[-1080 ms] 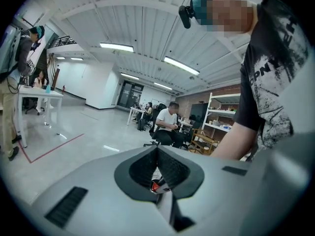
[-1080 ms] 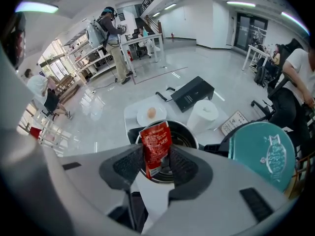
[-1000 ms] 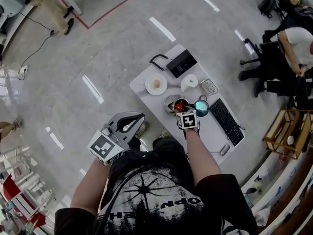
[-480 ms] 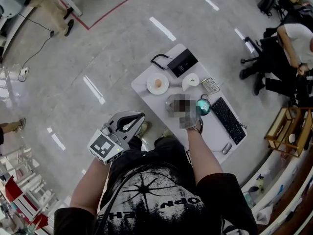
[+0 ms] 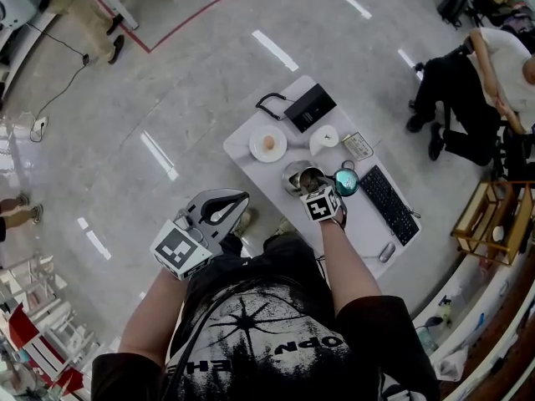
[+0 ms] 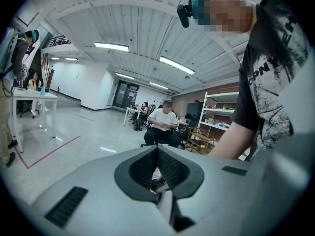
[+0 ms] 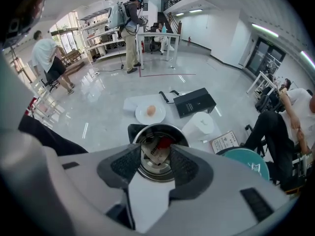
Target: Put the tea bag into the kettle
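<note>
A steel kettle [image 5: 298, 176] stands lidless on the white table [image 5: 251, 159]. In the right gripper view its round mouth [image 7: 160, 127] lies straight below the jaws, and a white and red tea bag [image 7: 158, 145] rests inside it. My right gripper [image 7: 155, 156] hovers just above the kettle [image 5: 311, 190]; its jaws are opening, and neither pad touches the tea bag. My left gripper [image 5: 238, 200] is held off the table's near left side, shut with nothing in it [image 6: 156, 149].
On the table are a plate with an egg [image 5: 267, 144], a black box [image 5: 310, 107], a white cup-like thing [image 5: 324, 139], a card [image 5: 358, 146], a teal lid [image 5: 345, 182], a keyboard [image 5: 387, 206] and a mouse [image 5: 384, 254]. People are at the far right.
A second ago red showed at the kettle's mouth under the right gripper; in the head view it no longer does. The right gripper has barely shifted. The left gripper has not moved.
</note>
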The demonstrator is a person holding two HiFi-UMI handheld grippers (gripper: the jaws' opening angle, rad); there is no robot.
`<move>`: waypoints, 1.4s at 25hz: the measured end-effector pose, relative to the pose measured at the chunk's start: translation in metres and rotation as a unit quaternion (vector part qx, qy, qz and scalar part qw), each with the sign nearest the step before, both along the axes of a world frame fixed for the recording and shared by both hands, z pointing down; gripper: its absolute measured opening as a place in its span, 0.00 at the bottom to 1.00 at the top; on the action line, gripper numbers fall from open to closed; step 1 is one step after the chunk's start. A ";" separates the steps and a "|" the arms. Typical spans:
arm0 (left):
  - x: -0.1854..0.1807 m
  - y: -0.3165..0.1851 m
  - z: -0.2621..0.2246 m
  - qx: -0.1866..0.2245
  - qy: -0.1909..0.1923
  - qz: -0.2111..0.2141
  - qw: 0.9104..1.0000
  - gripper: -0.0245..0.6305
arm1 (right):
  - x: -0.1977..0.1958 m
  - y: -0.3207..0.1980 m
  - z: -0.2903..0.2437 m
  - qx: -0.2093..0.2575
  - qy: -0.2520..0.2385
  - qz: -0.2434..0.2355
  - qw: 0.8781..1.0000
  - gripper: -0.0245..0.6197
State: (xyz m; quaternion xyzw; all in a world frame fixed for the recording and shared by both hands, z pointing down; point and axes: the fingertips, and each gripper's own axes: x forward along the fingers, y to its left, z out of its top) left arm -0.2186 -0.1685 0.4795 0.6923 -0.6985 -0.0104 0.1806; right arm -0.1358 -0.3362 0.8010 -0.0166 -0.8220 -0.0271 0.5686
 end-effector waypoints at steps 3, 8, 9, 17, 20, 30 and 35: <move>0.000 -0.004 -0.003 0.012 -0.003 0.018 1.000 0.05 | 0.000 -0.003 -0.012 -0.004 -0.017 0.011 1.000 0.33; 0.004 -0.011 -0.013 0.033 -0.014 0.056 0.998 0.05 | -0.003 -0.004 -0.052 -0.013 -0.078 0.047 0.996 0.18; 0.005 -0.014 -0.018 0.040 -0.010 0.064 0.997 0.05 | -0.004 -0.004 -0.065 -0.017 -0.096 0.061 0.993 0.15; 0.034 -0.031 -0.046 0.092 0.006 0.158 0.983 0.05 | 0.005 0.008 -0.202 0.020 -0.288 0.115 0.950 0.05; 0.045 -0.034 -0.057 0.108 0.008 0.195 0.975 0.05 | 0.015 0.022 -0.257 0.041 -0.349 0.116 0.929 0.05; 0.065 -0.042 -0.096 0.146 -0.023 0.285 0.947 0.05 | 0.064 0.068 -0.403 0.099 -0.494 0.137 0.853 0.05; 0.069 -0.046 -0.107 0.151 -0.038 0.310 0.938 0.05 | 0.078 0.074 -0.429 0.124 -0.526 0.148 0.828 0.05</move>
